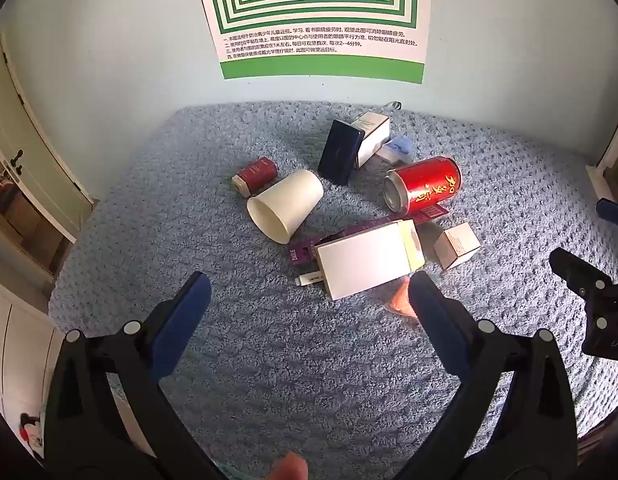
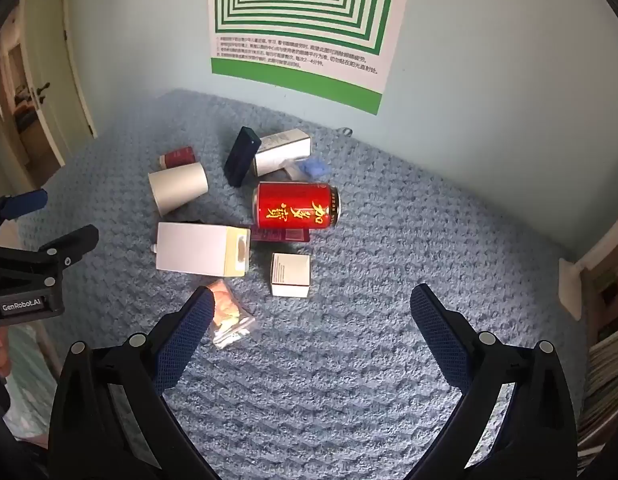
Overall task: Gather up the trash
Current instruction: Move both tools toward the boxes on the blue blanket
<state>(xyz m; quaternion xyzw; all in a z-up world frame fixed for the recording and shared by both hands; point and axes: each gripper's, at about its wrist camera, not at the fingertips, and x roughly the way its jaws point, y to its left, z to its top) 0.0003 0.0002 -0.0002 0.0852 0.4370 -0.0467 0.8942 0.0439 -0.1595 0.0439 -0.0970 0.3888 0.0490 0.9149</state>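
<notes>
Trash lies on a blue-grey fuzzy cover (image 1: 149, 216): a red can (image 1: 423, 184) on its side, a white paper cup (image 1: 285, 210) on its side, a large white box (image 1: 367, 258), a small white box (image 1: 457, 245), a dark blue box (image 1: 341, 151), a tall white box (image 1: 373, 138), a small red box (image 1: 256, 174) and an orange plastic wrapper (image 2: 229, 314). My left gripper (image 1: 309, 300) is open, short of the large white box. My right gripper (image 2: 313, 308) is open and empty, near the small white box (image 2: 291, 275) and the red can (image 2: 297, 210).
A purple card (image 1: 305, 250) lies under the large white box. A blue crumpled piece (image 2: 311, 168) lies by the tall white box. A green-striped poster (image 1: 321, 20) hangs on the wall behind. A door (image 1: 37, 152) stands at the left, shelves (image 2: 605, 320) at the right.
</notes>
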